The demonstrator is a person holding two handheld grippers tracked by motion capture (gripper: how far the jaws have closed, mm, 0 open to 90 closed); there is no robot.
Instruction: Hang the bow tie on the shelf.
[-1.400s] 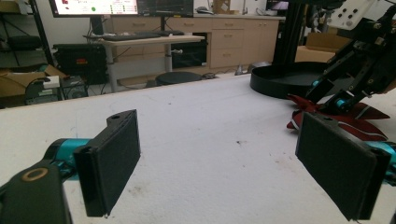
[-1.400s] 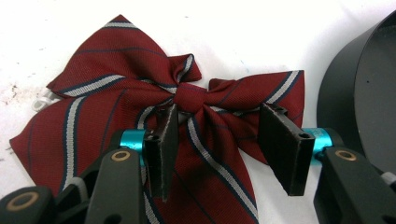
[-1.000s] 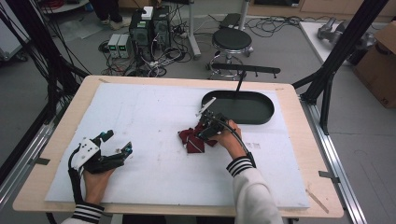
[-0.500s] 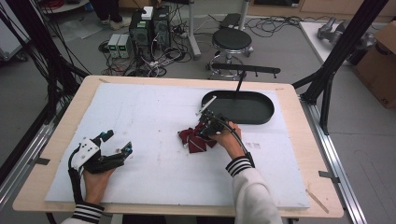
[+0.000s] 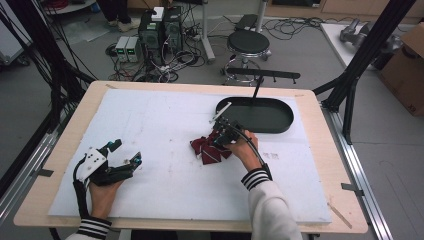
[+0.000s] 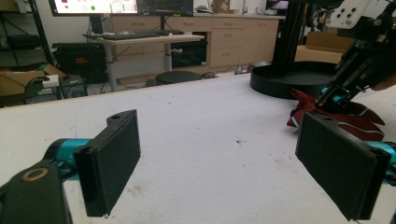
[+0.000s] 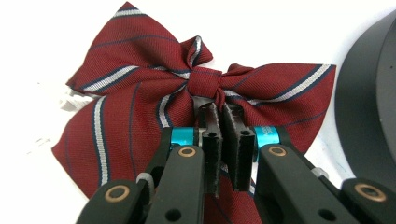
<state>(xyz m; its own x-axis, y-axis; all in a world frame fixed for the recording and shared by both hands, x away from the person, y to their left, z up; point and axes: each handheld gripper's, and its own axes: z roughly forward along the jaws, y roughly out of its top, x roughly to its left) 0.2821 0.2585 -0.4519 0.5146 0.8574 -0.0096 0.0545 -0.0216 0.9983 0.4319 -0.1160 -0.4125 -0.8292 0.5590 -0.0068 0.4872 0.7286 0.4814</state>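
White table point(image 5: 150, 120) bare of writing; right tool point(image 7: 223, 112) pinches unlabelled bow tie point(image 7: 140, 107).

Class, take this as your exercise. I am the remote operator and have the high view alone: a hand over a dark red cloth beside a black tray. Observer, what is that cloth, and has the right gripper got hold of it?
Observer: In the right gripper view it is a red striped bow tie. The right gripper has its jaws shut on the fabric just below the centre knot.
Operator: Does the bow touch the tray?
Observer: The black tray lies close beside the bow's wing; I cannot tell whether they touch.
Operator: And the left gripper?
Observer: In the left gripper view the left gripper has its jaws wide apart, with bare table between them.
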